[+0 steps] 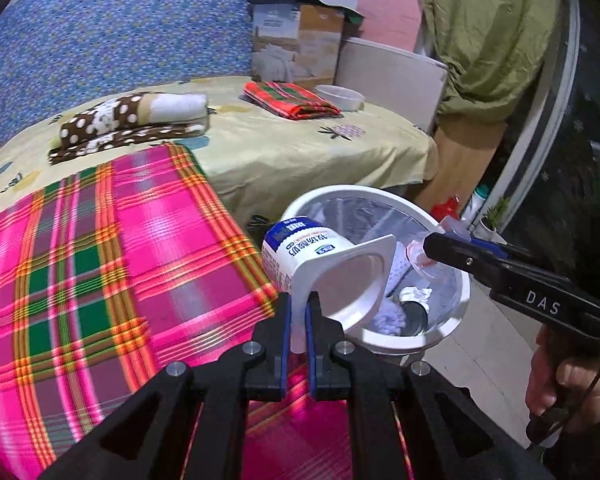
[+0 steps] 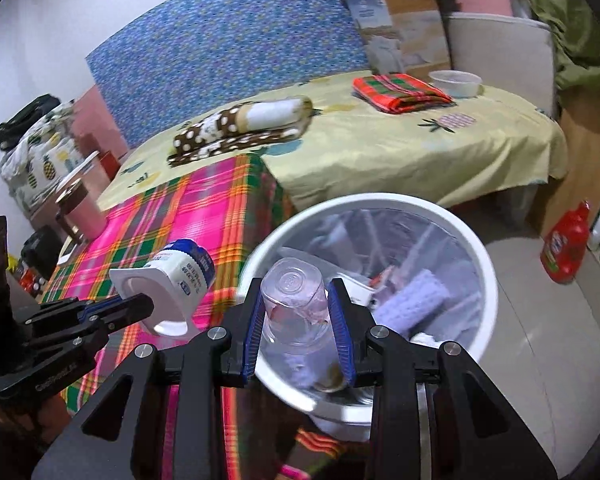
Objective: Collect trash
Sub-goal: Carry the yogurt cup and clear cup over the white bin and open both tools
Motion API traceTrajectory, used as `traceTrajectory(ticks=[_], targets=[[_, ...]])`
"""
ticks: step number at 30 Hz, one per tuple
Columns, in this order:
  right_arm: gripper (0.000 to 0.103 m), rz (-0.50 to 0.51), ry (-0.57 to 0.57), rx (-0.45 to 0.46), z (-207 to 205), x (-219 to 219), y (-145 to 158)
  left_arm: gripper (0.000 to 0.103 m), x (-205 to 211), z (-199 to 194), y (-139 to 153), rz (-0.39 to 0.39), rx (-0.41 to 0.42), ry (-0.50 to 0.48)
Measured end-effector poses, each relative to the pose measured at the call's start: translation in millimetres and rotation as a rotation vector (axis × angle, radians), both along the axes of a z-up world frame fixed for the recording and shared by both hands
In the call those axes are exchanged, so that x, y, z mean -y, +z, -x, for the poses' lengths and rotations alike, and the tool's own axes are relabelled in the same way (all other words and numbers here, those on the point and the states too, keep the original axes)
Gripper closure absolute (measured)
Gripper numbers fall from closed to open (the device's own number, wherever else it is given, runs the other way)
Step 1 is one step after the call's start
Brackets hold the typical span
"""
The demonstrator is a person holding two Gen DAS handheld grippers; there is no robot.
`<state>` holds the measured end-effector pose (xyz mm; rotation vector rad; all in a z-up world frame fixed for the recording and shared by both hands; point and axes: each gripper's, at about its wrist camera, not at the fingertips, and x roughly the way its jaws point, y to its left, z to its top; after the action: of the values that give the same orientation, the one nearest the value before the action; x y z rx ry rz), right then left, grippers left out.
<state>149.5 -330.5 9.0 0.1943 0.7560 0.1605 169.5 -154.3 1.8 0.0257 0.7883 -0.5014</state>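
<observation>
My left gripper (image 1: 299, 304) is shut on the rim of a white and blue yogurt cup (image 1: 320, 264), held tilted over the near edge of the white trash bin (image 1: 456, 308). The cup (image 2: 172, 280) and left gripper (image 2: 140, 306) also show in the right wrist view, left of the bin (image 2: 488, 276). My right gripper (image 2: 298, 320) is shut on a clear plastic cup (image 2: 294, 304), upside down above the bin's near side. It shows from the side in the left wrist view (image 1: 430, 246), holding the clear cup (image 1: 418, 258) over the bin. The bin holds paper and lilac scraps.
A pink plaid cloth (image 1: 100, 264) covers the table left of the bin. Behind is a bed with yellow sheet (image 1: 300, 152), folded cloths, a white bowl (image 1: 340, 96) and a cardboard box (image 1: 296, 44). A red bottle (image 2: 566, 244) stands on the floor to the right.
</observation>
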Motion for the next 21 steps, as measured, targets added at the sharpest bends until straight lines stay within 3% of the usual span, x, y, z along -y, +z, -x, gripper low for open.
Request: traceTrajectory(ticks=[21], targets=[[0.068,-0.039,-0.047,-0.101,-14.6,37.7,-31.8,0.095,55.9,-20.2,-28.6,-0.028,-0.075,-0.091]])
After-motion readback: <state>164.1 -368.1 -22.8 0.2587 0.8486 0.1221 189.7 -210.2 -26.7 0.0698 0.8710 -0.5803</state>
